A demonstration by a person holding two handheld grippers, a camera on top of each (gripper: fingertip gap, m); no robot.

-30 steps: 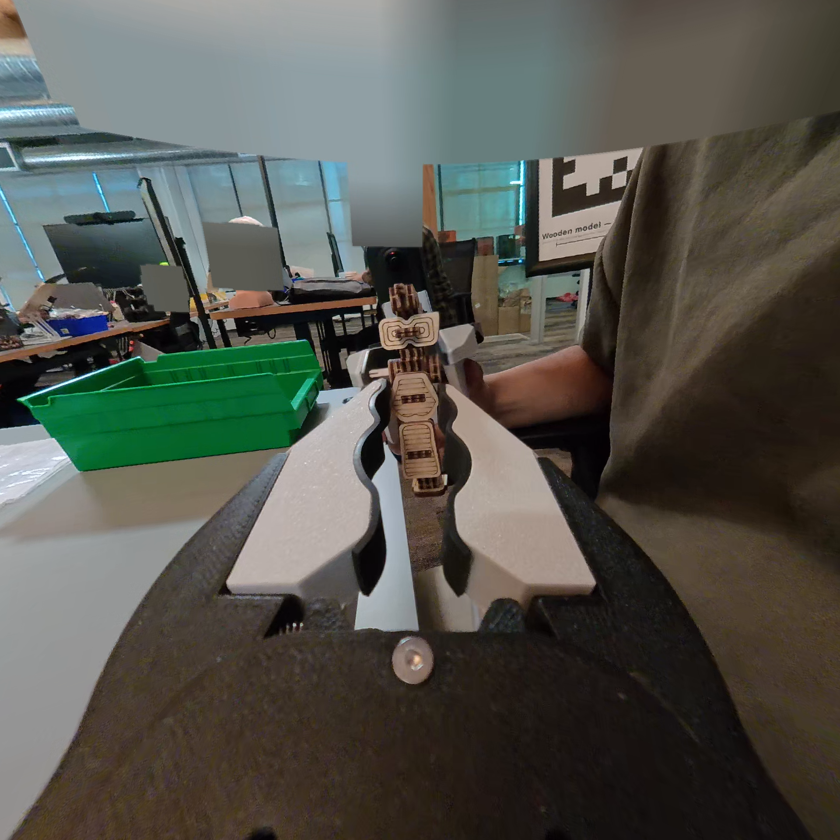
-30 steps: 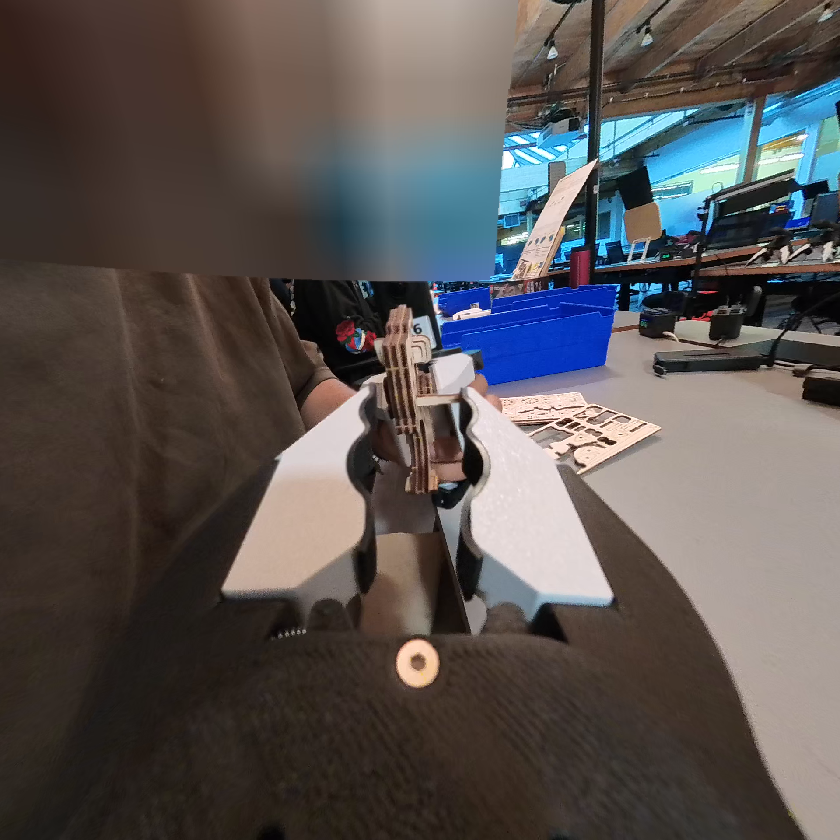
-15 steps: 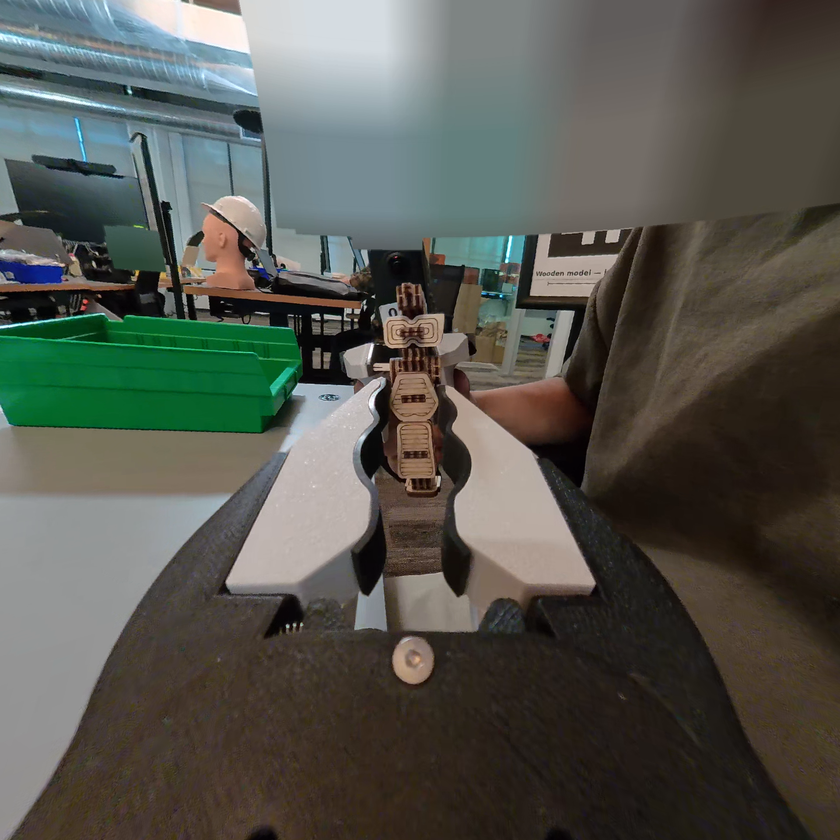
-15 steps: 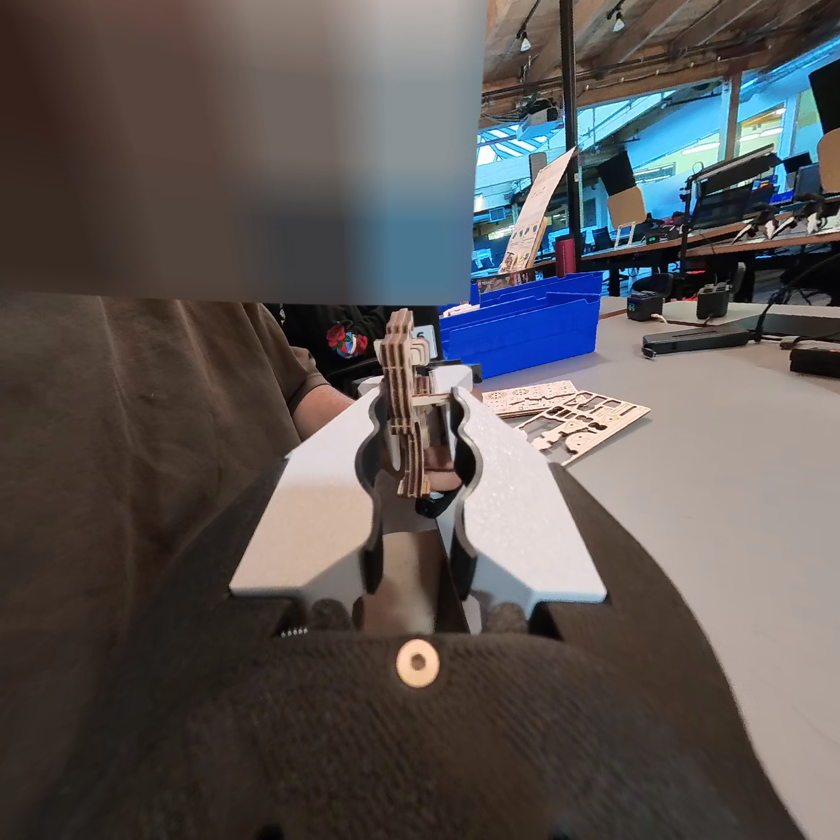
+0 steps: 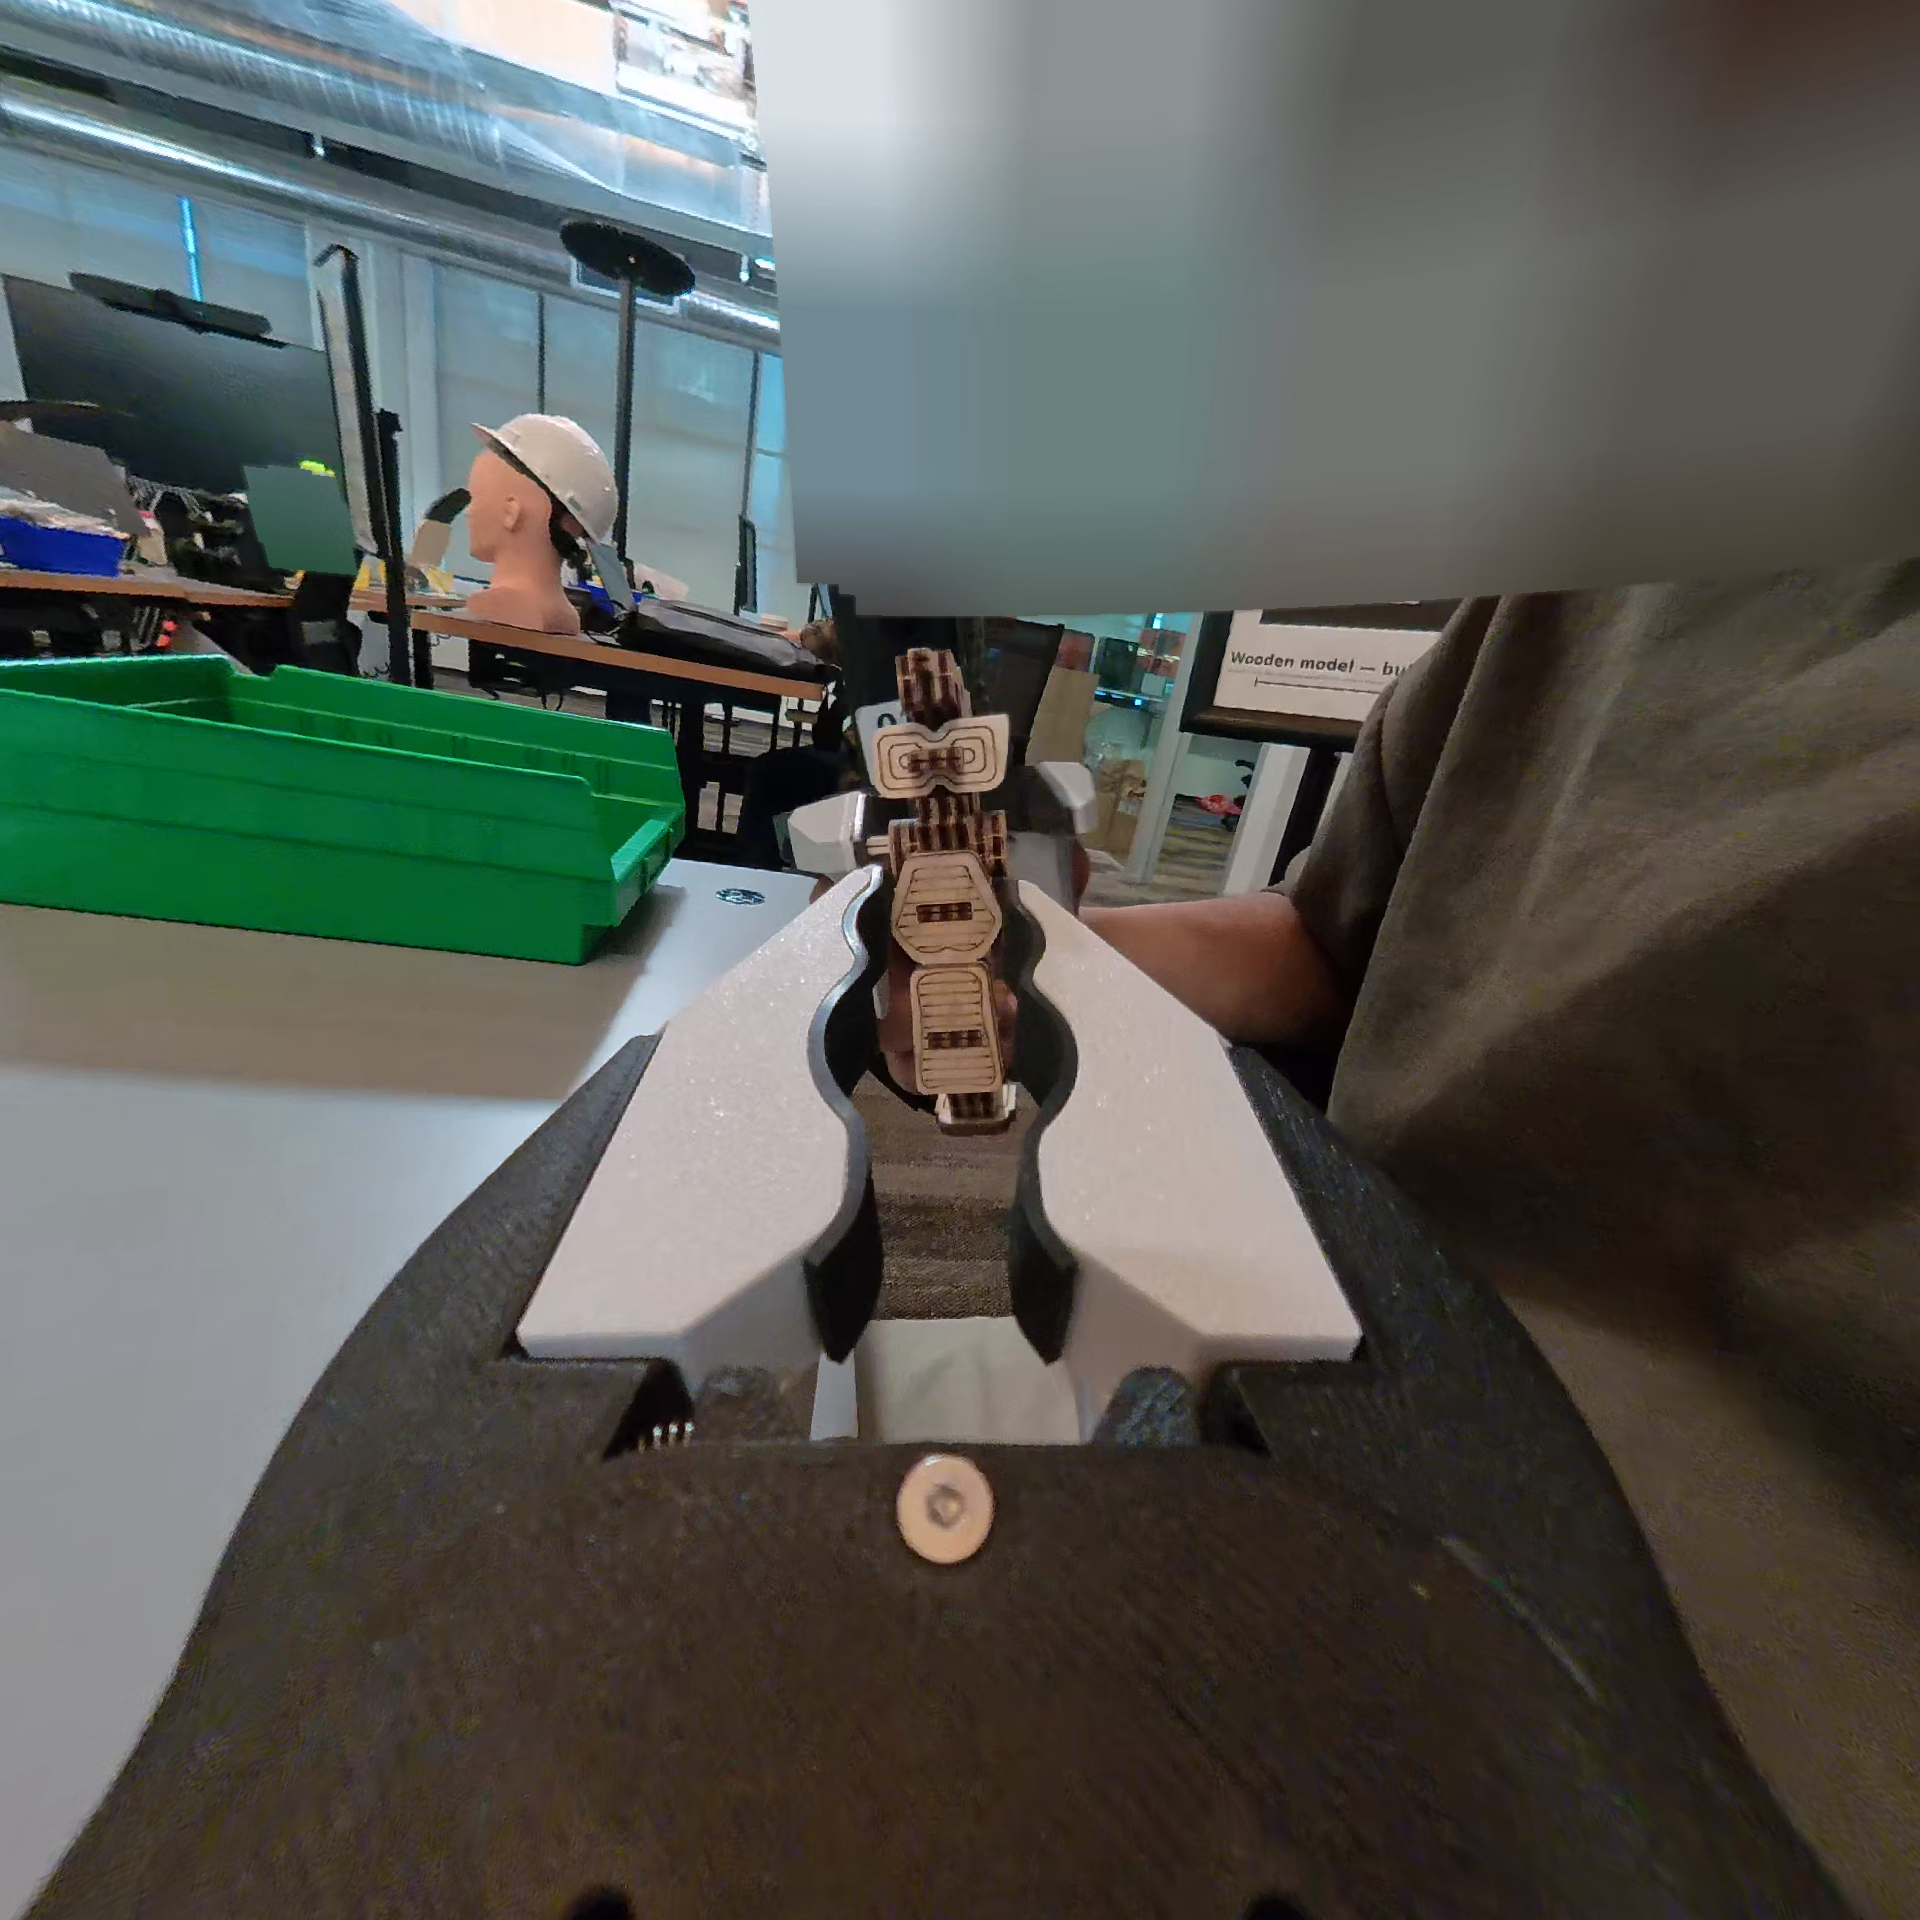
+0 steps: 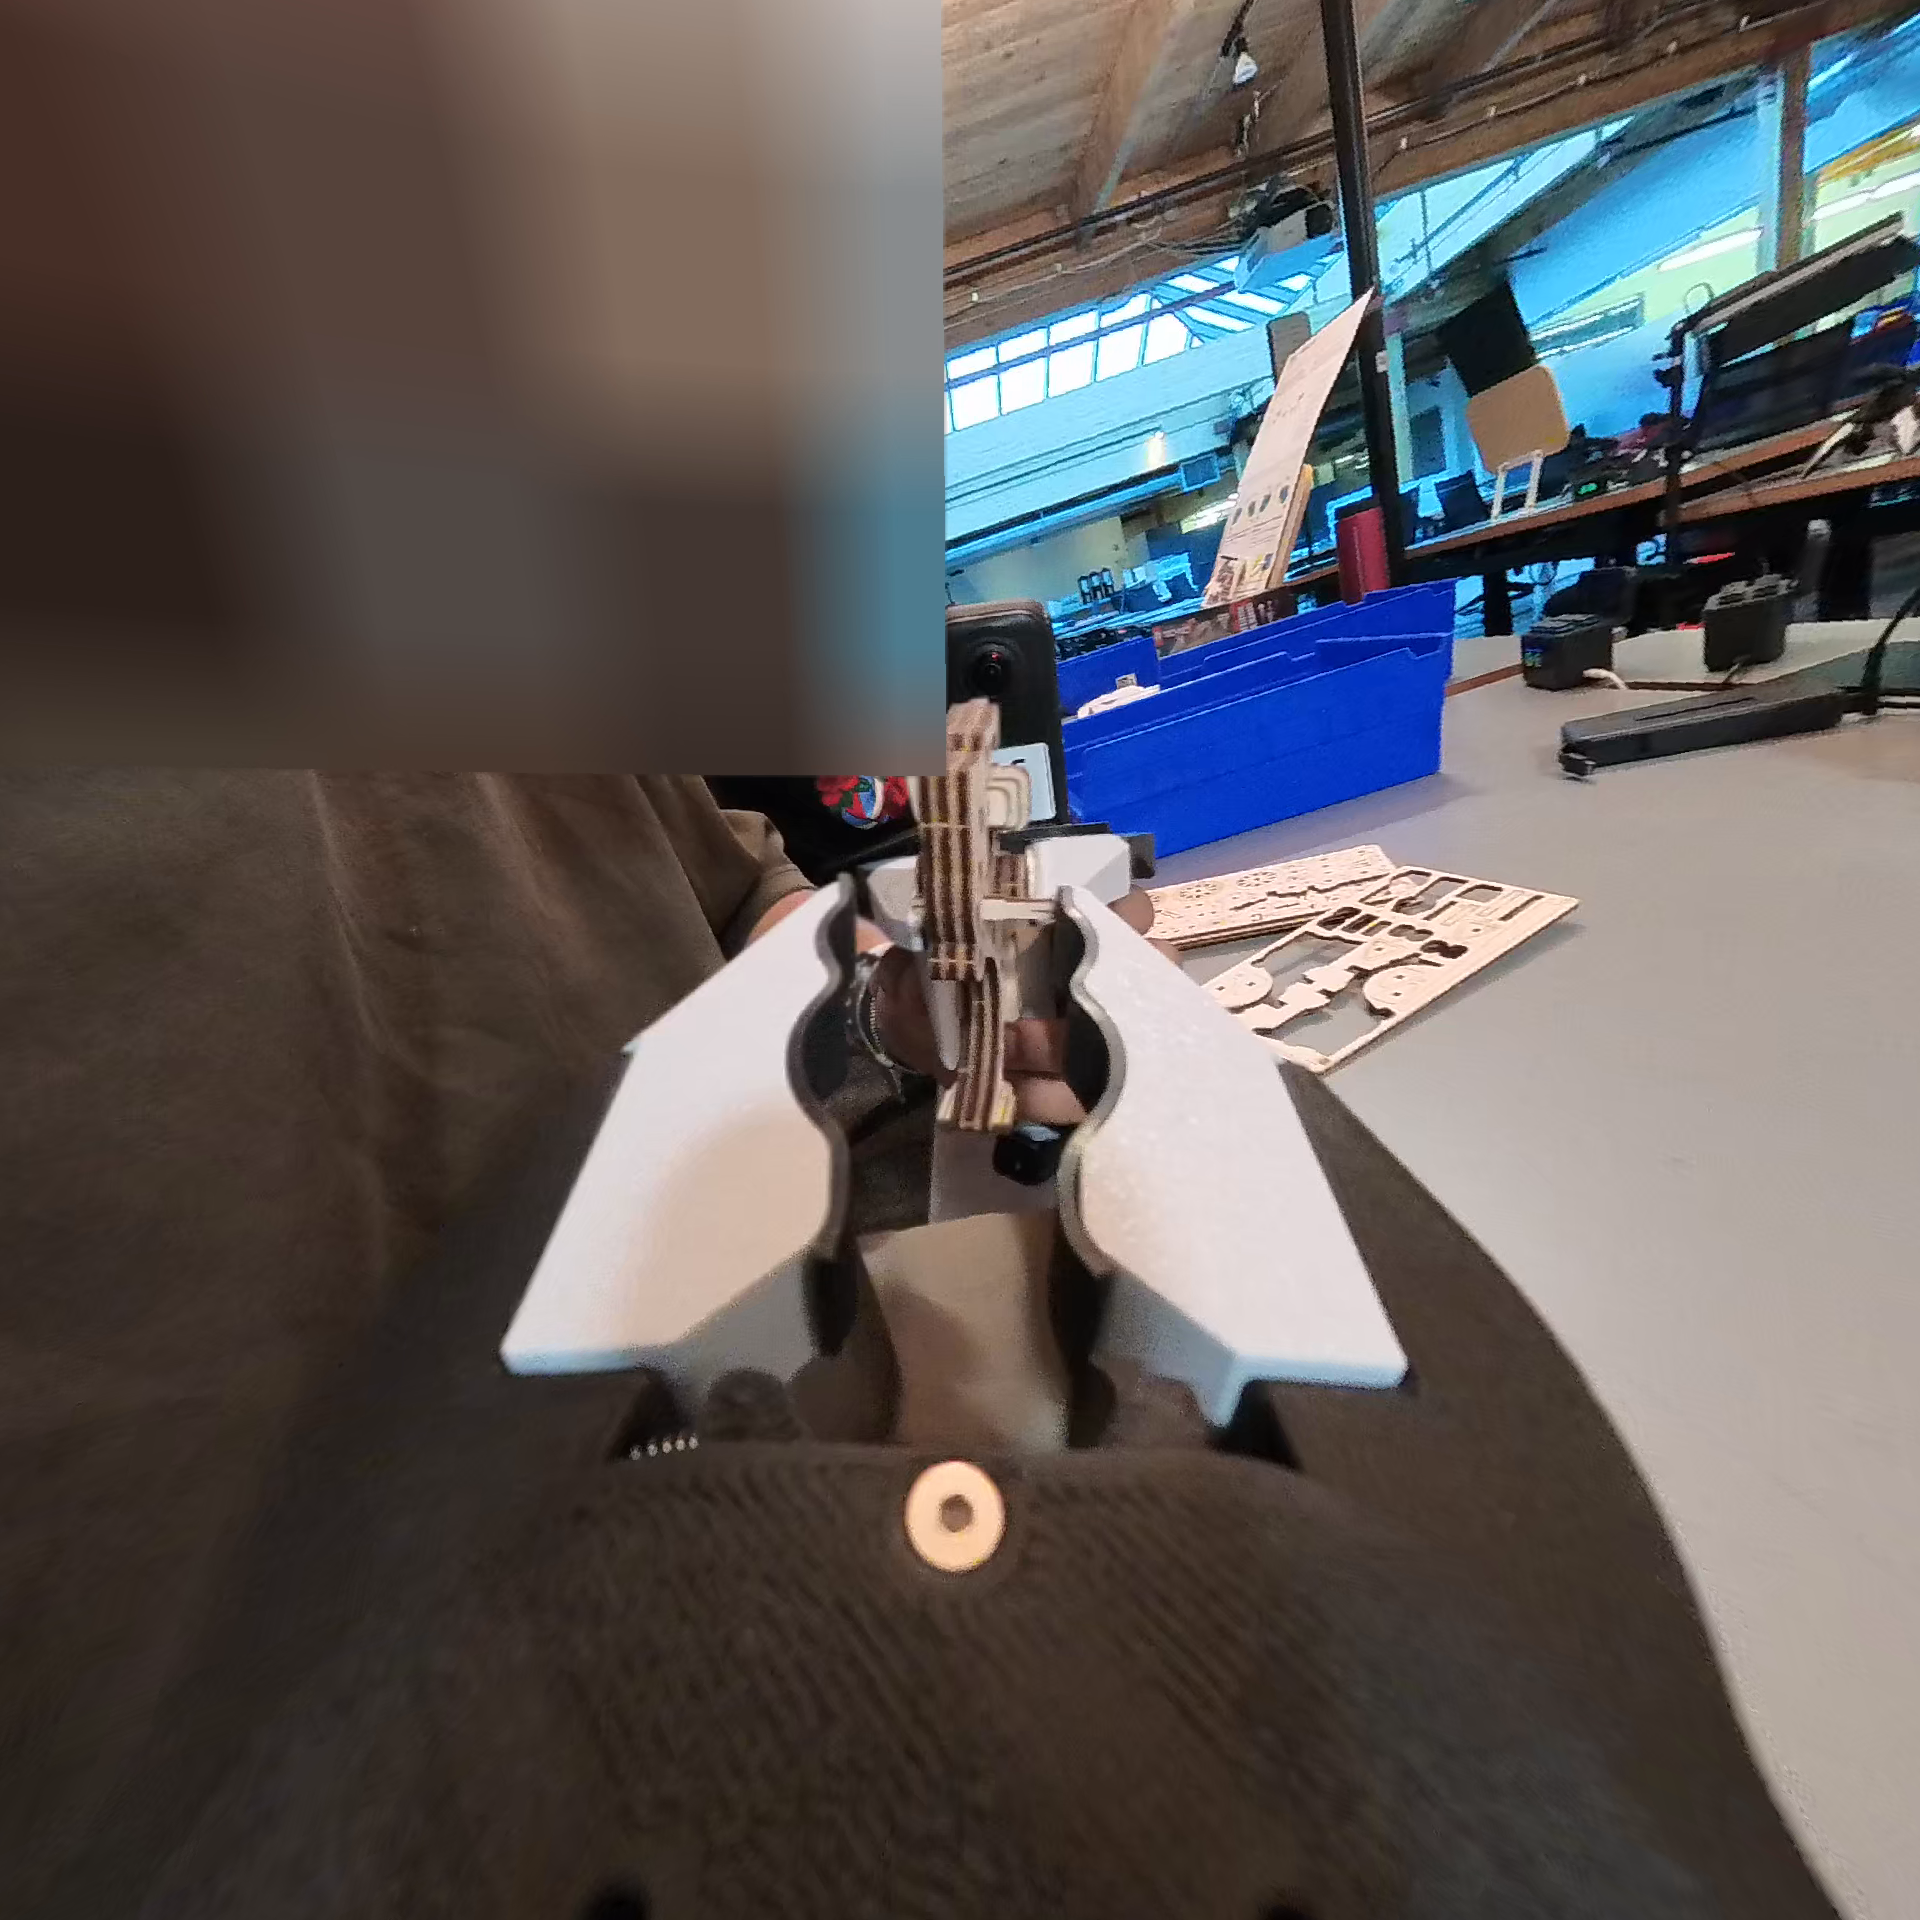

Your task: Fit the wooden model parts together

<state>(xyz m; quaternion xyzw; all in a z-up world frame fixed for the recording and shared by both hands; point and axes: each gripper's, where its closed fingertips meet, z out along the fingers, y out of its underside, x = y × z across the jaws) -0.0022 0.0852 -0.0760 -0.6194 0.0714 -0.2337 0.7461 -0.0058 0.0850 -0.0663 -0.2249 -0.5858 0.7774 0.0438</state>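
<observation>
A small layered wooden model stands upright, held in the air in front of a person's chest. My left gripper is shut on its lower body. The model also shows edge-on in the right wrist view. My right gripper faces it from the other side with its jaws slightly apart around it. Its right finger touches a side tab and a gap shows on its left. The right gripper's fingers show behind the model. The left gripper's fingers show beyond it.
A green bin stands on the grey table to the left. A blue bin and punched wooden sheets lie to the right. The person's torso is close by. A black camera stands behind the model.
The right gripper's jaws closed in on the model half a second ago and have since widened a little. Both views have tilted and shifted; the left gripper's hold is unchanged.
</observation>
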